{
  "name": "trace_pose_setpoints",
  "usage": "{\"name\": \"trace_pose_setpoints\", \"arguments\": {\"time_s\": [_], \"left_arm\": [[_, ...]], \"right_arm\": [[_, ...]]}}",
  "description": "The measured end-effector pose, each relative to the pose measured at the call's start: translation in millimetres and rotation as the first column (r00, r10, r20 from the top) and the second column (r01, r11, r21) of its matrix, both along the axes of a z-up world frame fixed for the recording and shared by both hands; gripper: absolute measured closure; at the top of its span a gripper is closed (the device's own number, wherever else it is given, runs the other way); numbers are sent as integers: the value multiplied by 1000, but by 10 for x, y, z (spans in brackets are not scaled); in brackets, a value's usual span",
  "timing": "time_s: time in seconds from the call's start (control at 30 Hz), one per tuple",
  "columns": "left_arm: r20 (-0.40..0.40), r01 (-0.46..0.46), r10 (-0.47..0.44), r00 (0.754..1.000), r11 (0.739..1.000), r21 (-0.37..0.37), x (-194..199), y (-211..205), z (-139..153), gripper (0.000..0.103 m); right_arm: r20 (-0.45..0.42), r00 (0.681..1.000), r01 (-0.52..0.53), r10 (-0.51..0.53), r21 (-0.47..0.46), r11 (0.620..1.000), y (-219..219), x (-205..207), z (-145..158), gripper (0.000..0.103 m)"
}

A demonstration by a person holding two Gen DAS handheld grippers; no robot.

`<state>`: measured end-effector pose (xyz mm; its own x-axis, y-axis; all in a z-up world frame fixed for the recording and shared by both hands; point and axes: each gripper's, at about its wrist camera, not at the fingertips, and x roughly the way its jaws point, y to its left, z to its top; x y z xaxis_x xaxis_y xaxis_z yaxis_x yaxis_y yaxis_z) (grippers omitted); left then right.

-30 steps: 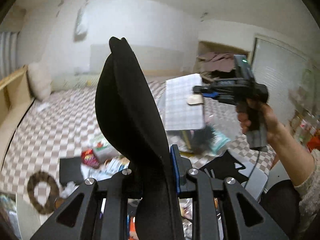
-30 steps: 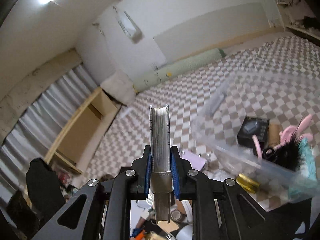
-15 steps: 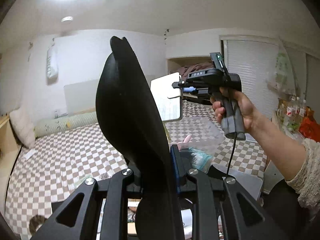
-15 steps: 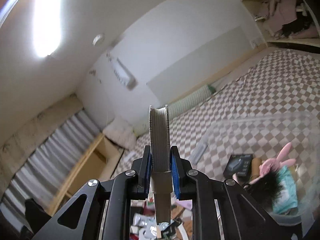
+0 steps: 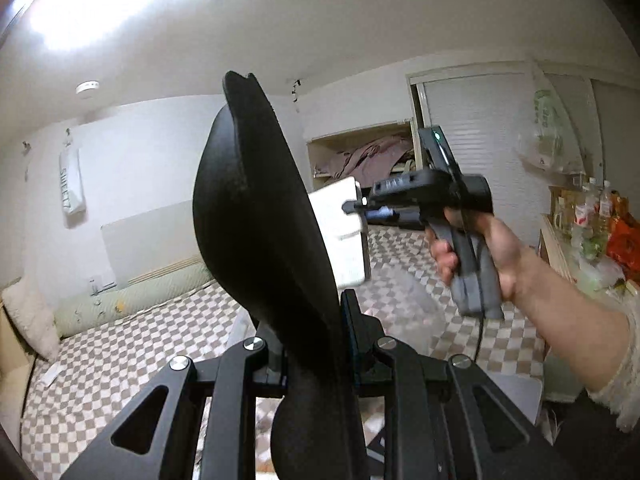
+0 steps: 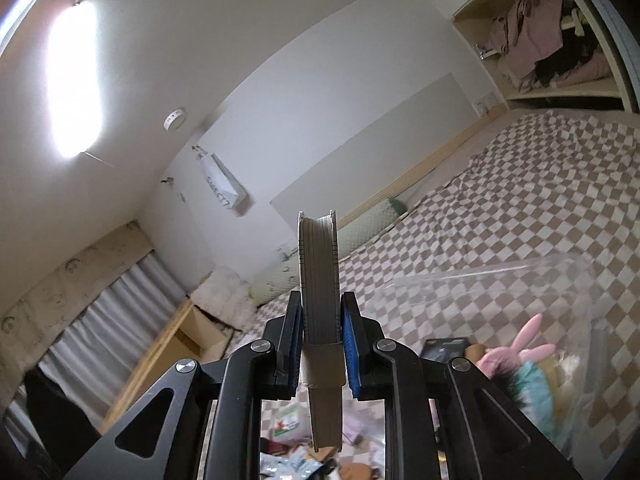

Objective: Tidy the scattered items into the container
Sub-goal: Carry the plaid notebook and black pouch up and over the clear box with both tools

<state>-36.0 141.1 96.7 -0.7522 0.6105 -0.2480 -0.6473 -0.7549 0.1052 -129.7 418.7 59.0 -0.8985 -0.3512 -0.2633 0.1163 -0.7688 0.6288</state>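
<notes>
My left gripper (image 5: pixel 314 344) is shut on a black, flat, curved item (image 5: pixel 256 216) that stands upright and hides the middle of the left wrist view. To its right a hand (image 5: pixel 480 248) holds my right gripper (image 5: pixel 354 210), shut on a pale book (image 5: pixel 340 232). The right wrist view shows that book (image 6: pixel 320 280) edge-on, pinched between the blue pads of the right gripper (image 6: pixel 321 336). A clear plastic container (image 6: pixel 520 280) lies low at the right, holding a pink rabbit plush (image 6: pixel 520 352) and a black box (image 6: pixel 444 348). Both grippers are raised in the air.
Scattered small packets (image 6: pixel 288 428) lie on the checkered mat (image 6: pixel 500 200) below the right gripper. A green bolster (image 5: pixel 132 300) and a pillow (image 5: pixel 28 316) line the far wall. An open closet (image 5: pixel 360 152) and a shelf of bottles (image 5: pixel 588 220) stand at the right.
Both grippers have risen and tilted up, so ceiling and walls fill more of each view. The floor clutter has dropped out of the left wrist view. Both grips are unchanged.
</notes>
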Motion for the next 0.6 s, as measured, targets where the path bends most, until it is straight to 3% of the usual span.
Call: {"name": "trace_pose_setpoints", "arguments": {"time_s": [0.3,0.6], "left_arm": [[33,-7,5,999,998,64,-531,505,151,82],[115,-65,55,992,994,89,-983,870,88,82]], "right_arm": [[22,999,31,-31,18,999,235,-69,-126,84],[20,998,66,-67,54,996,435,-100,-157,84]]}}
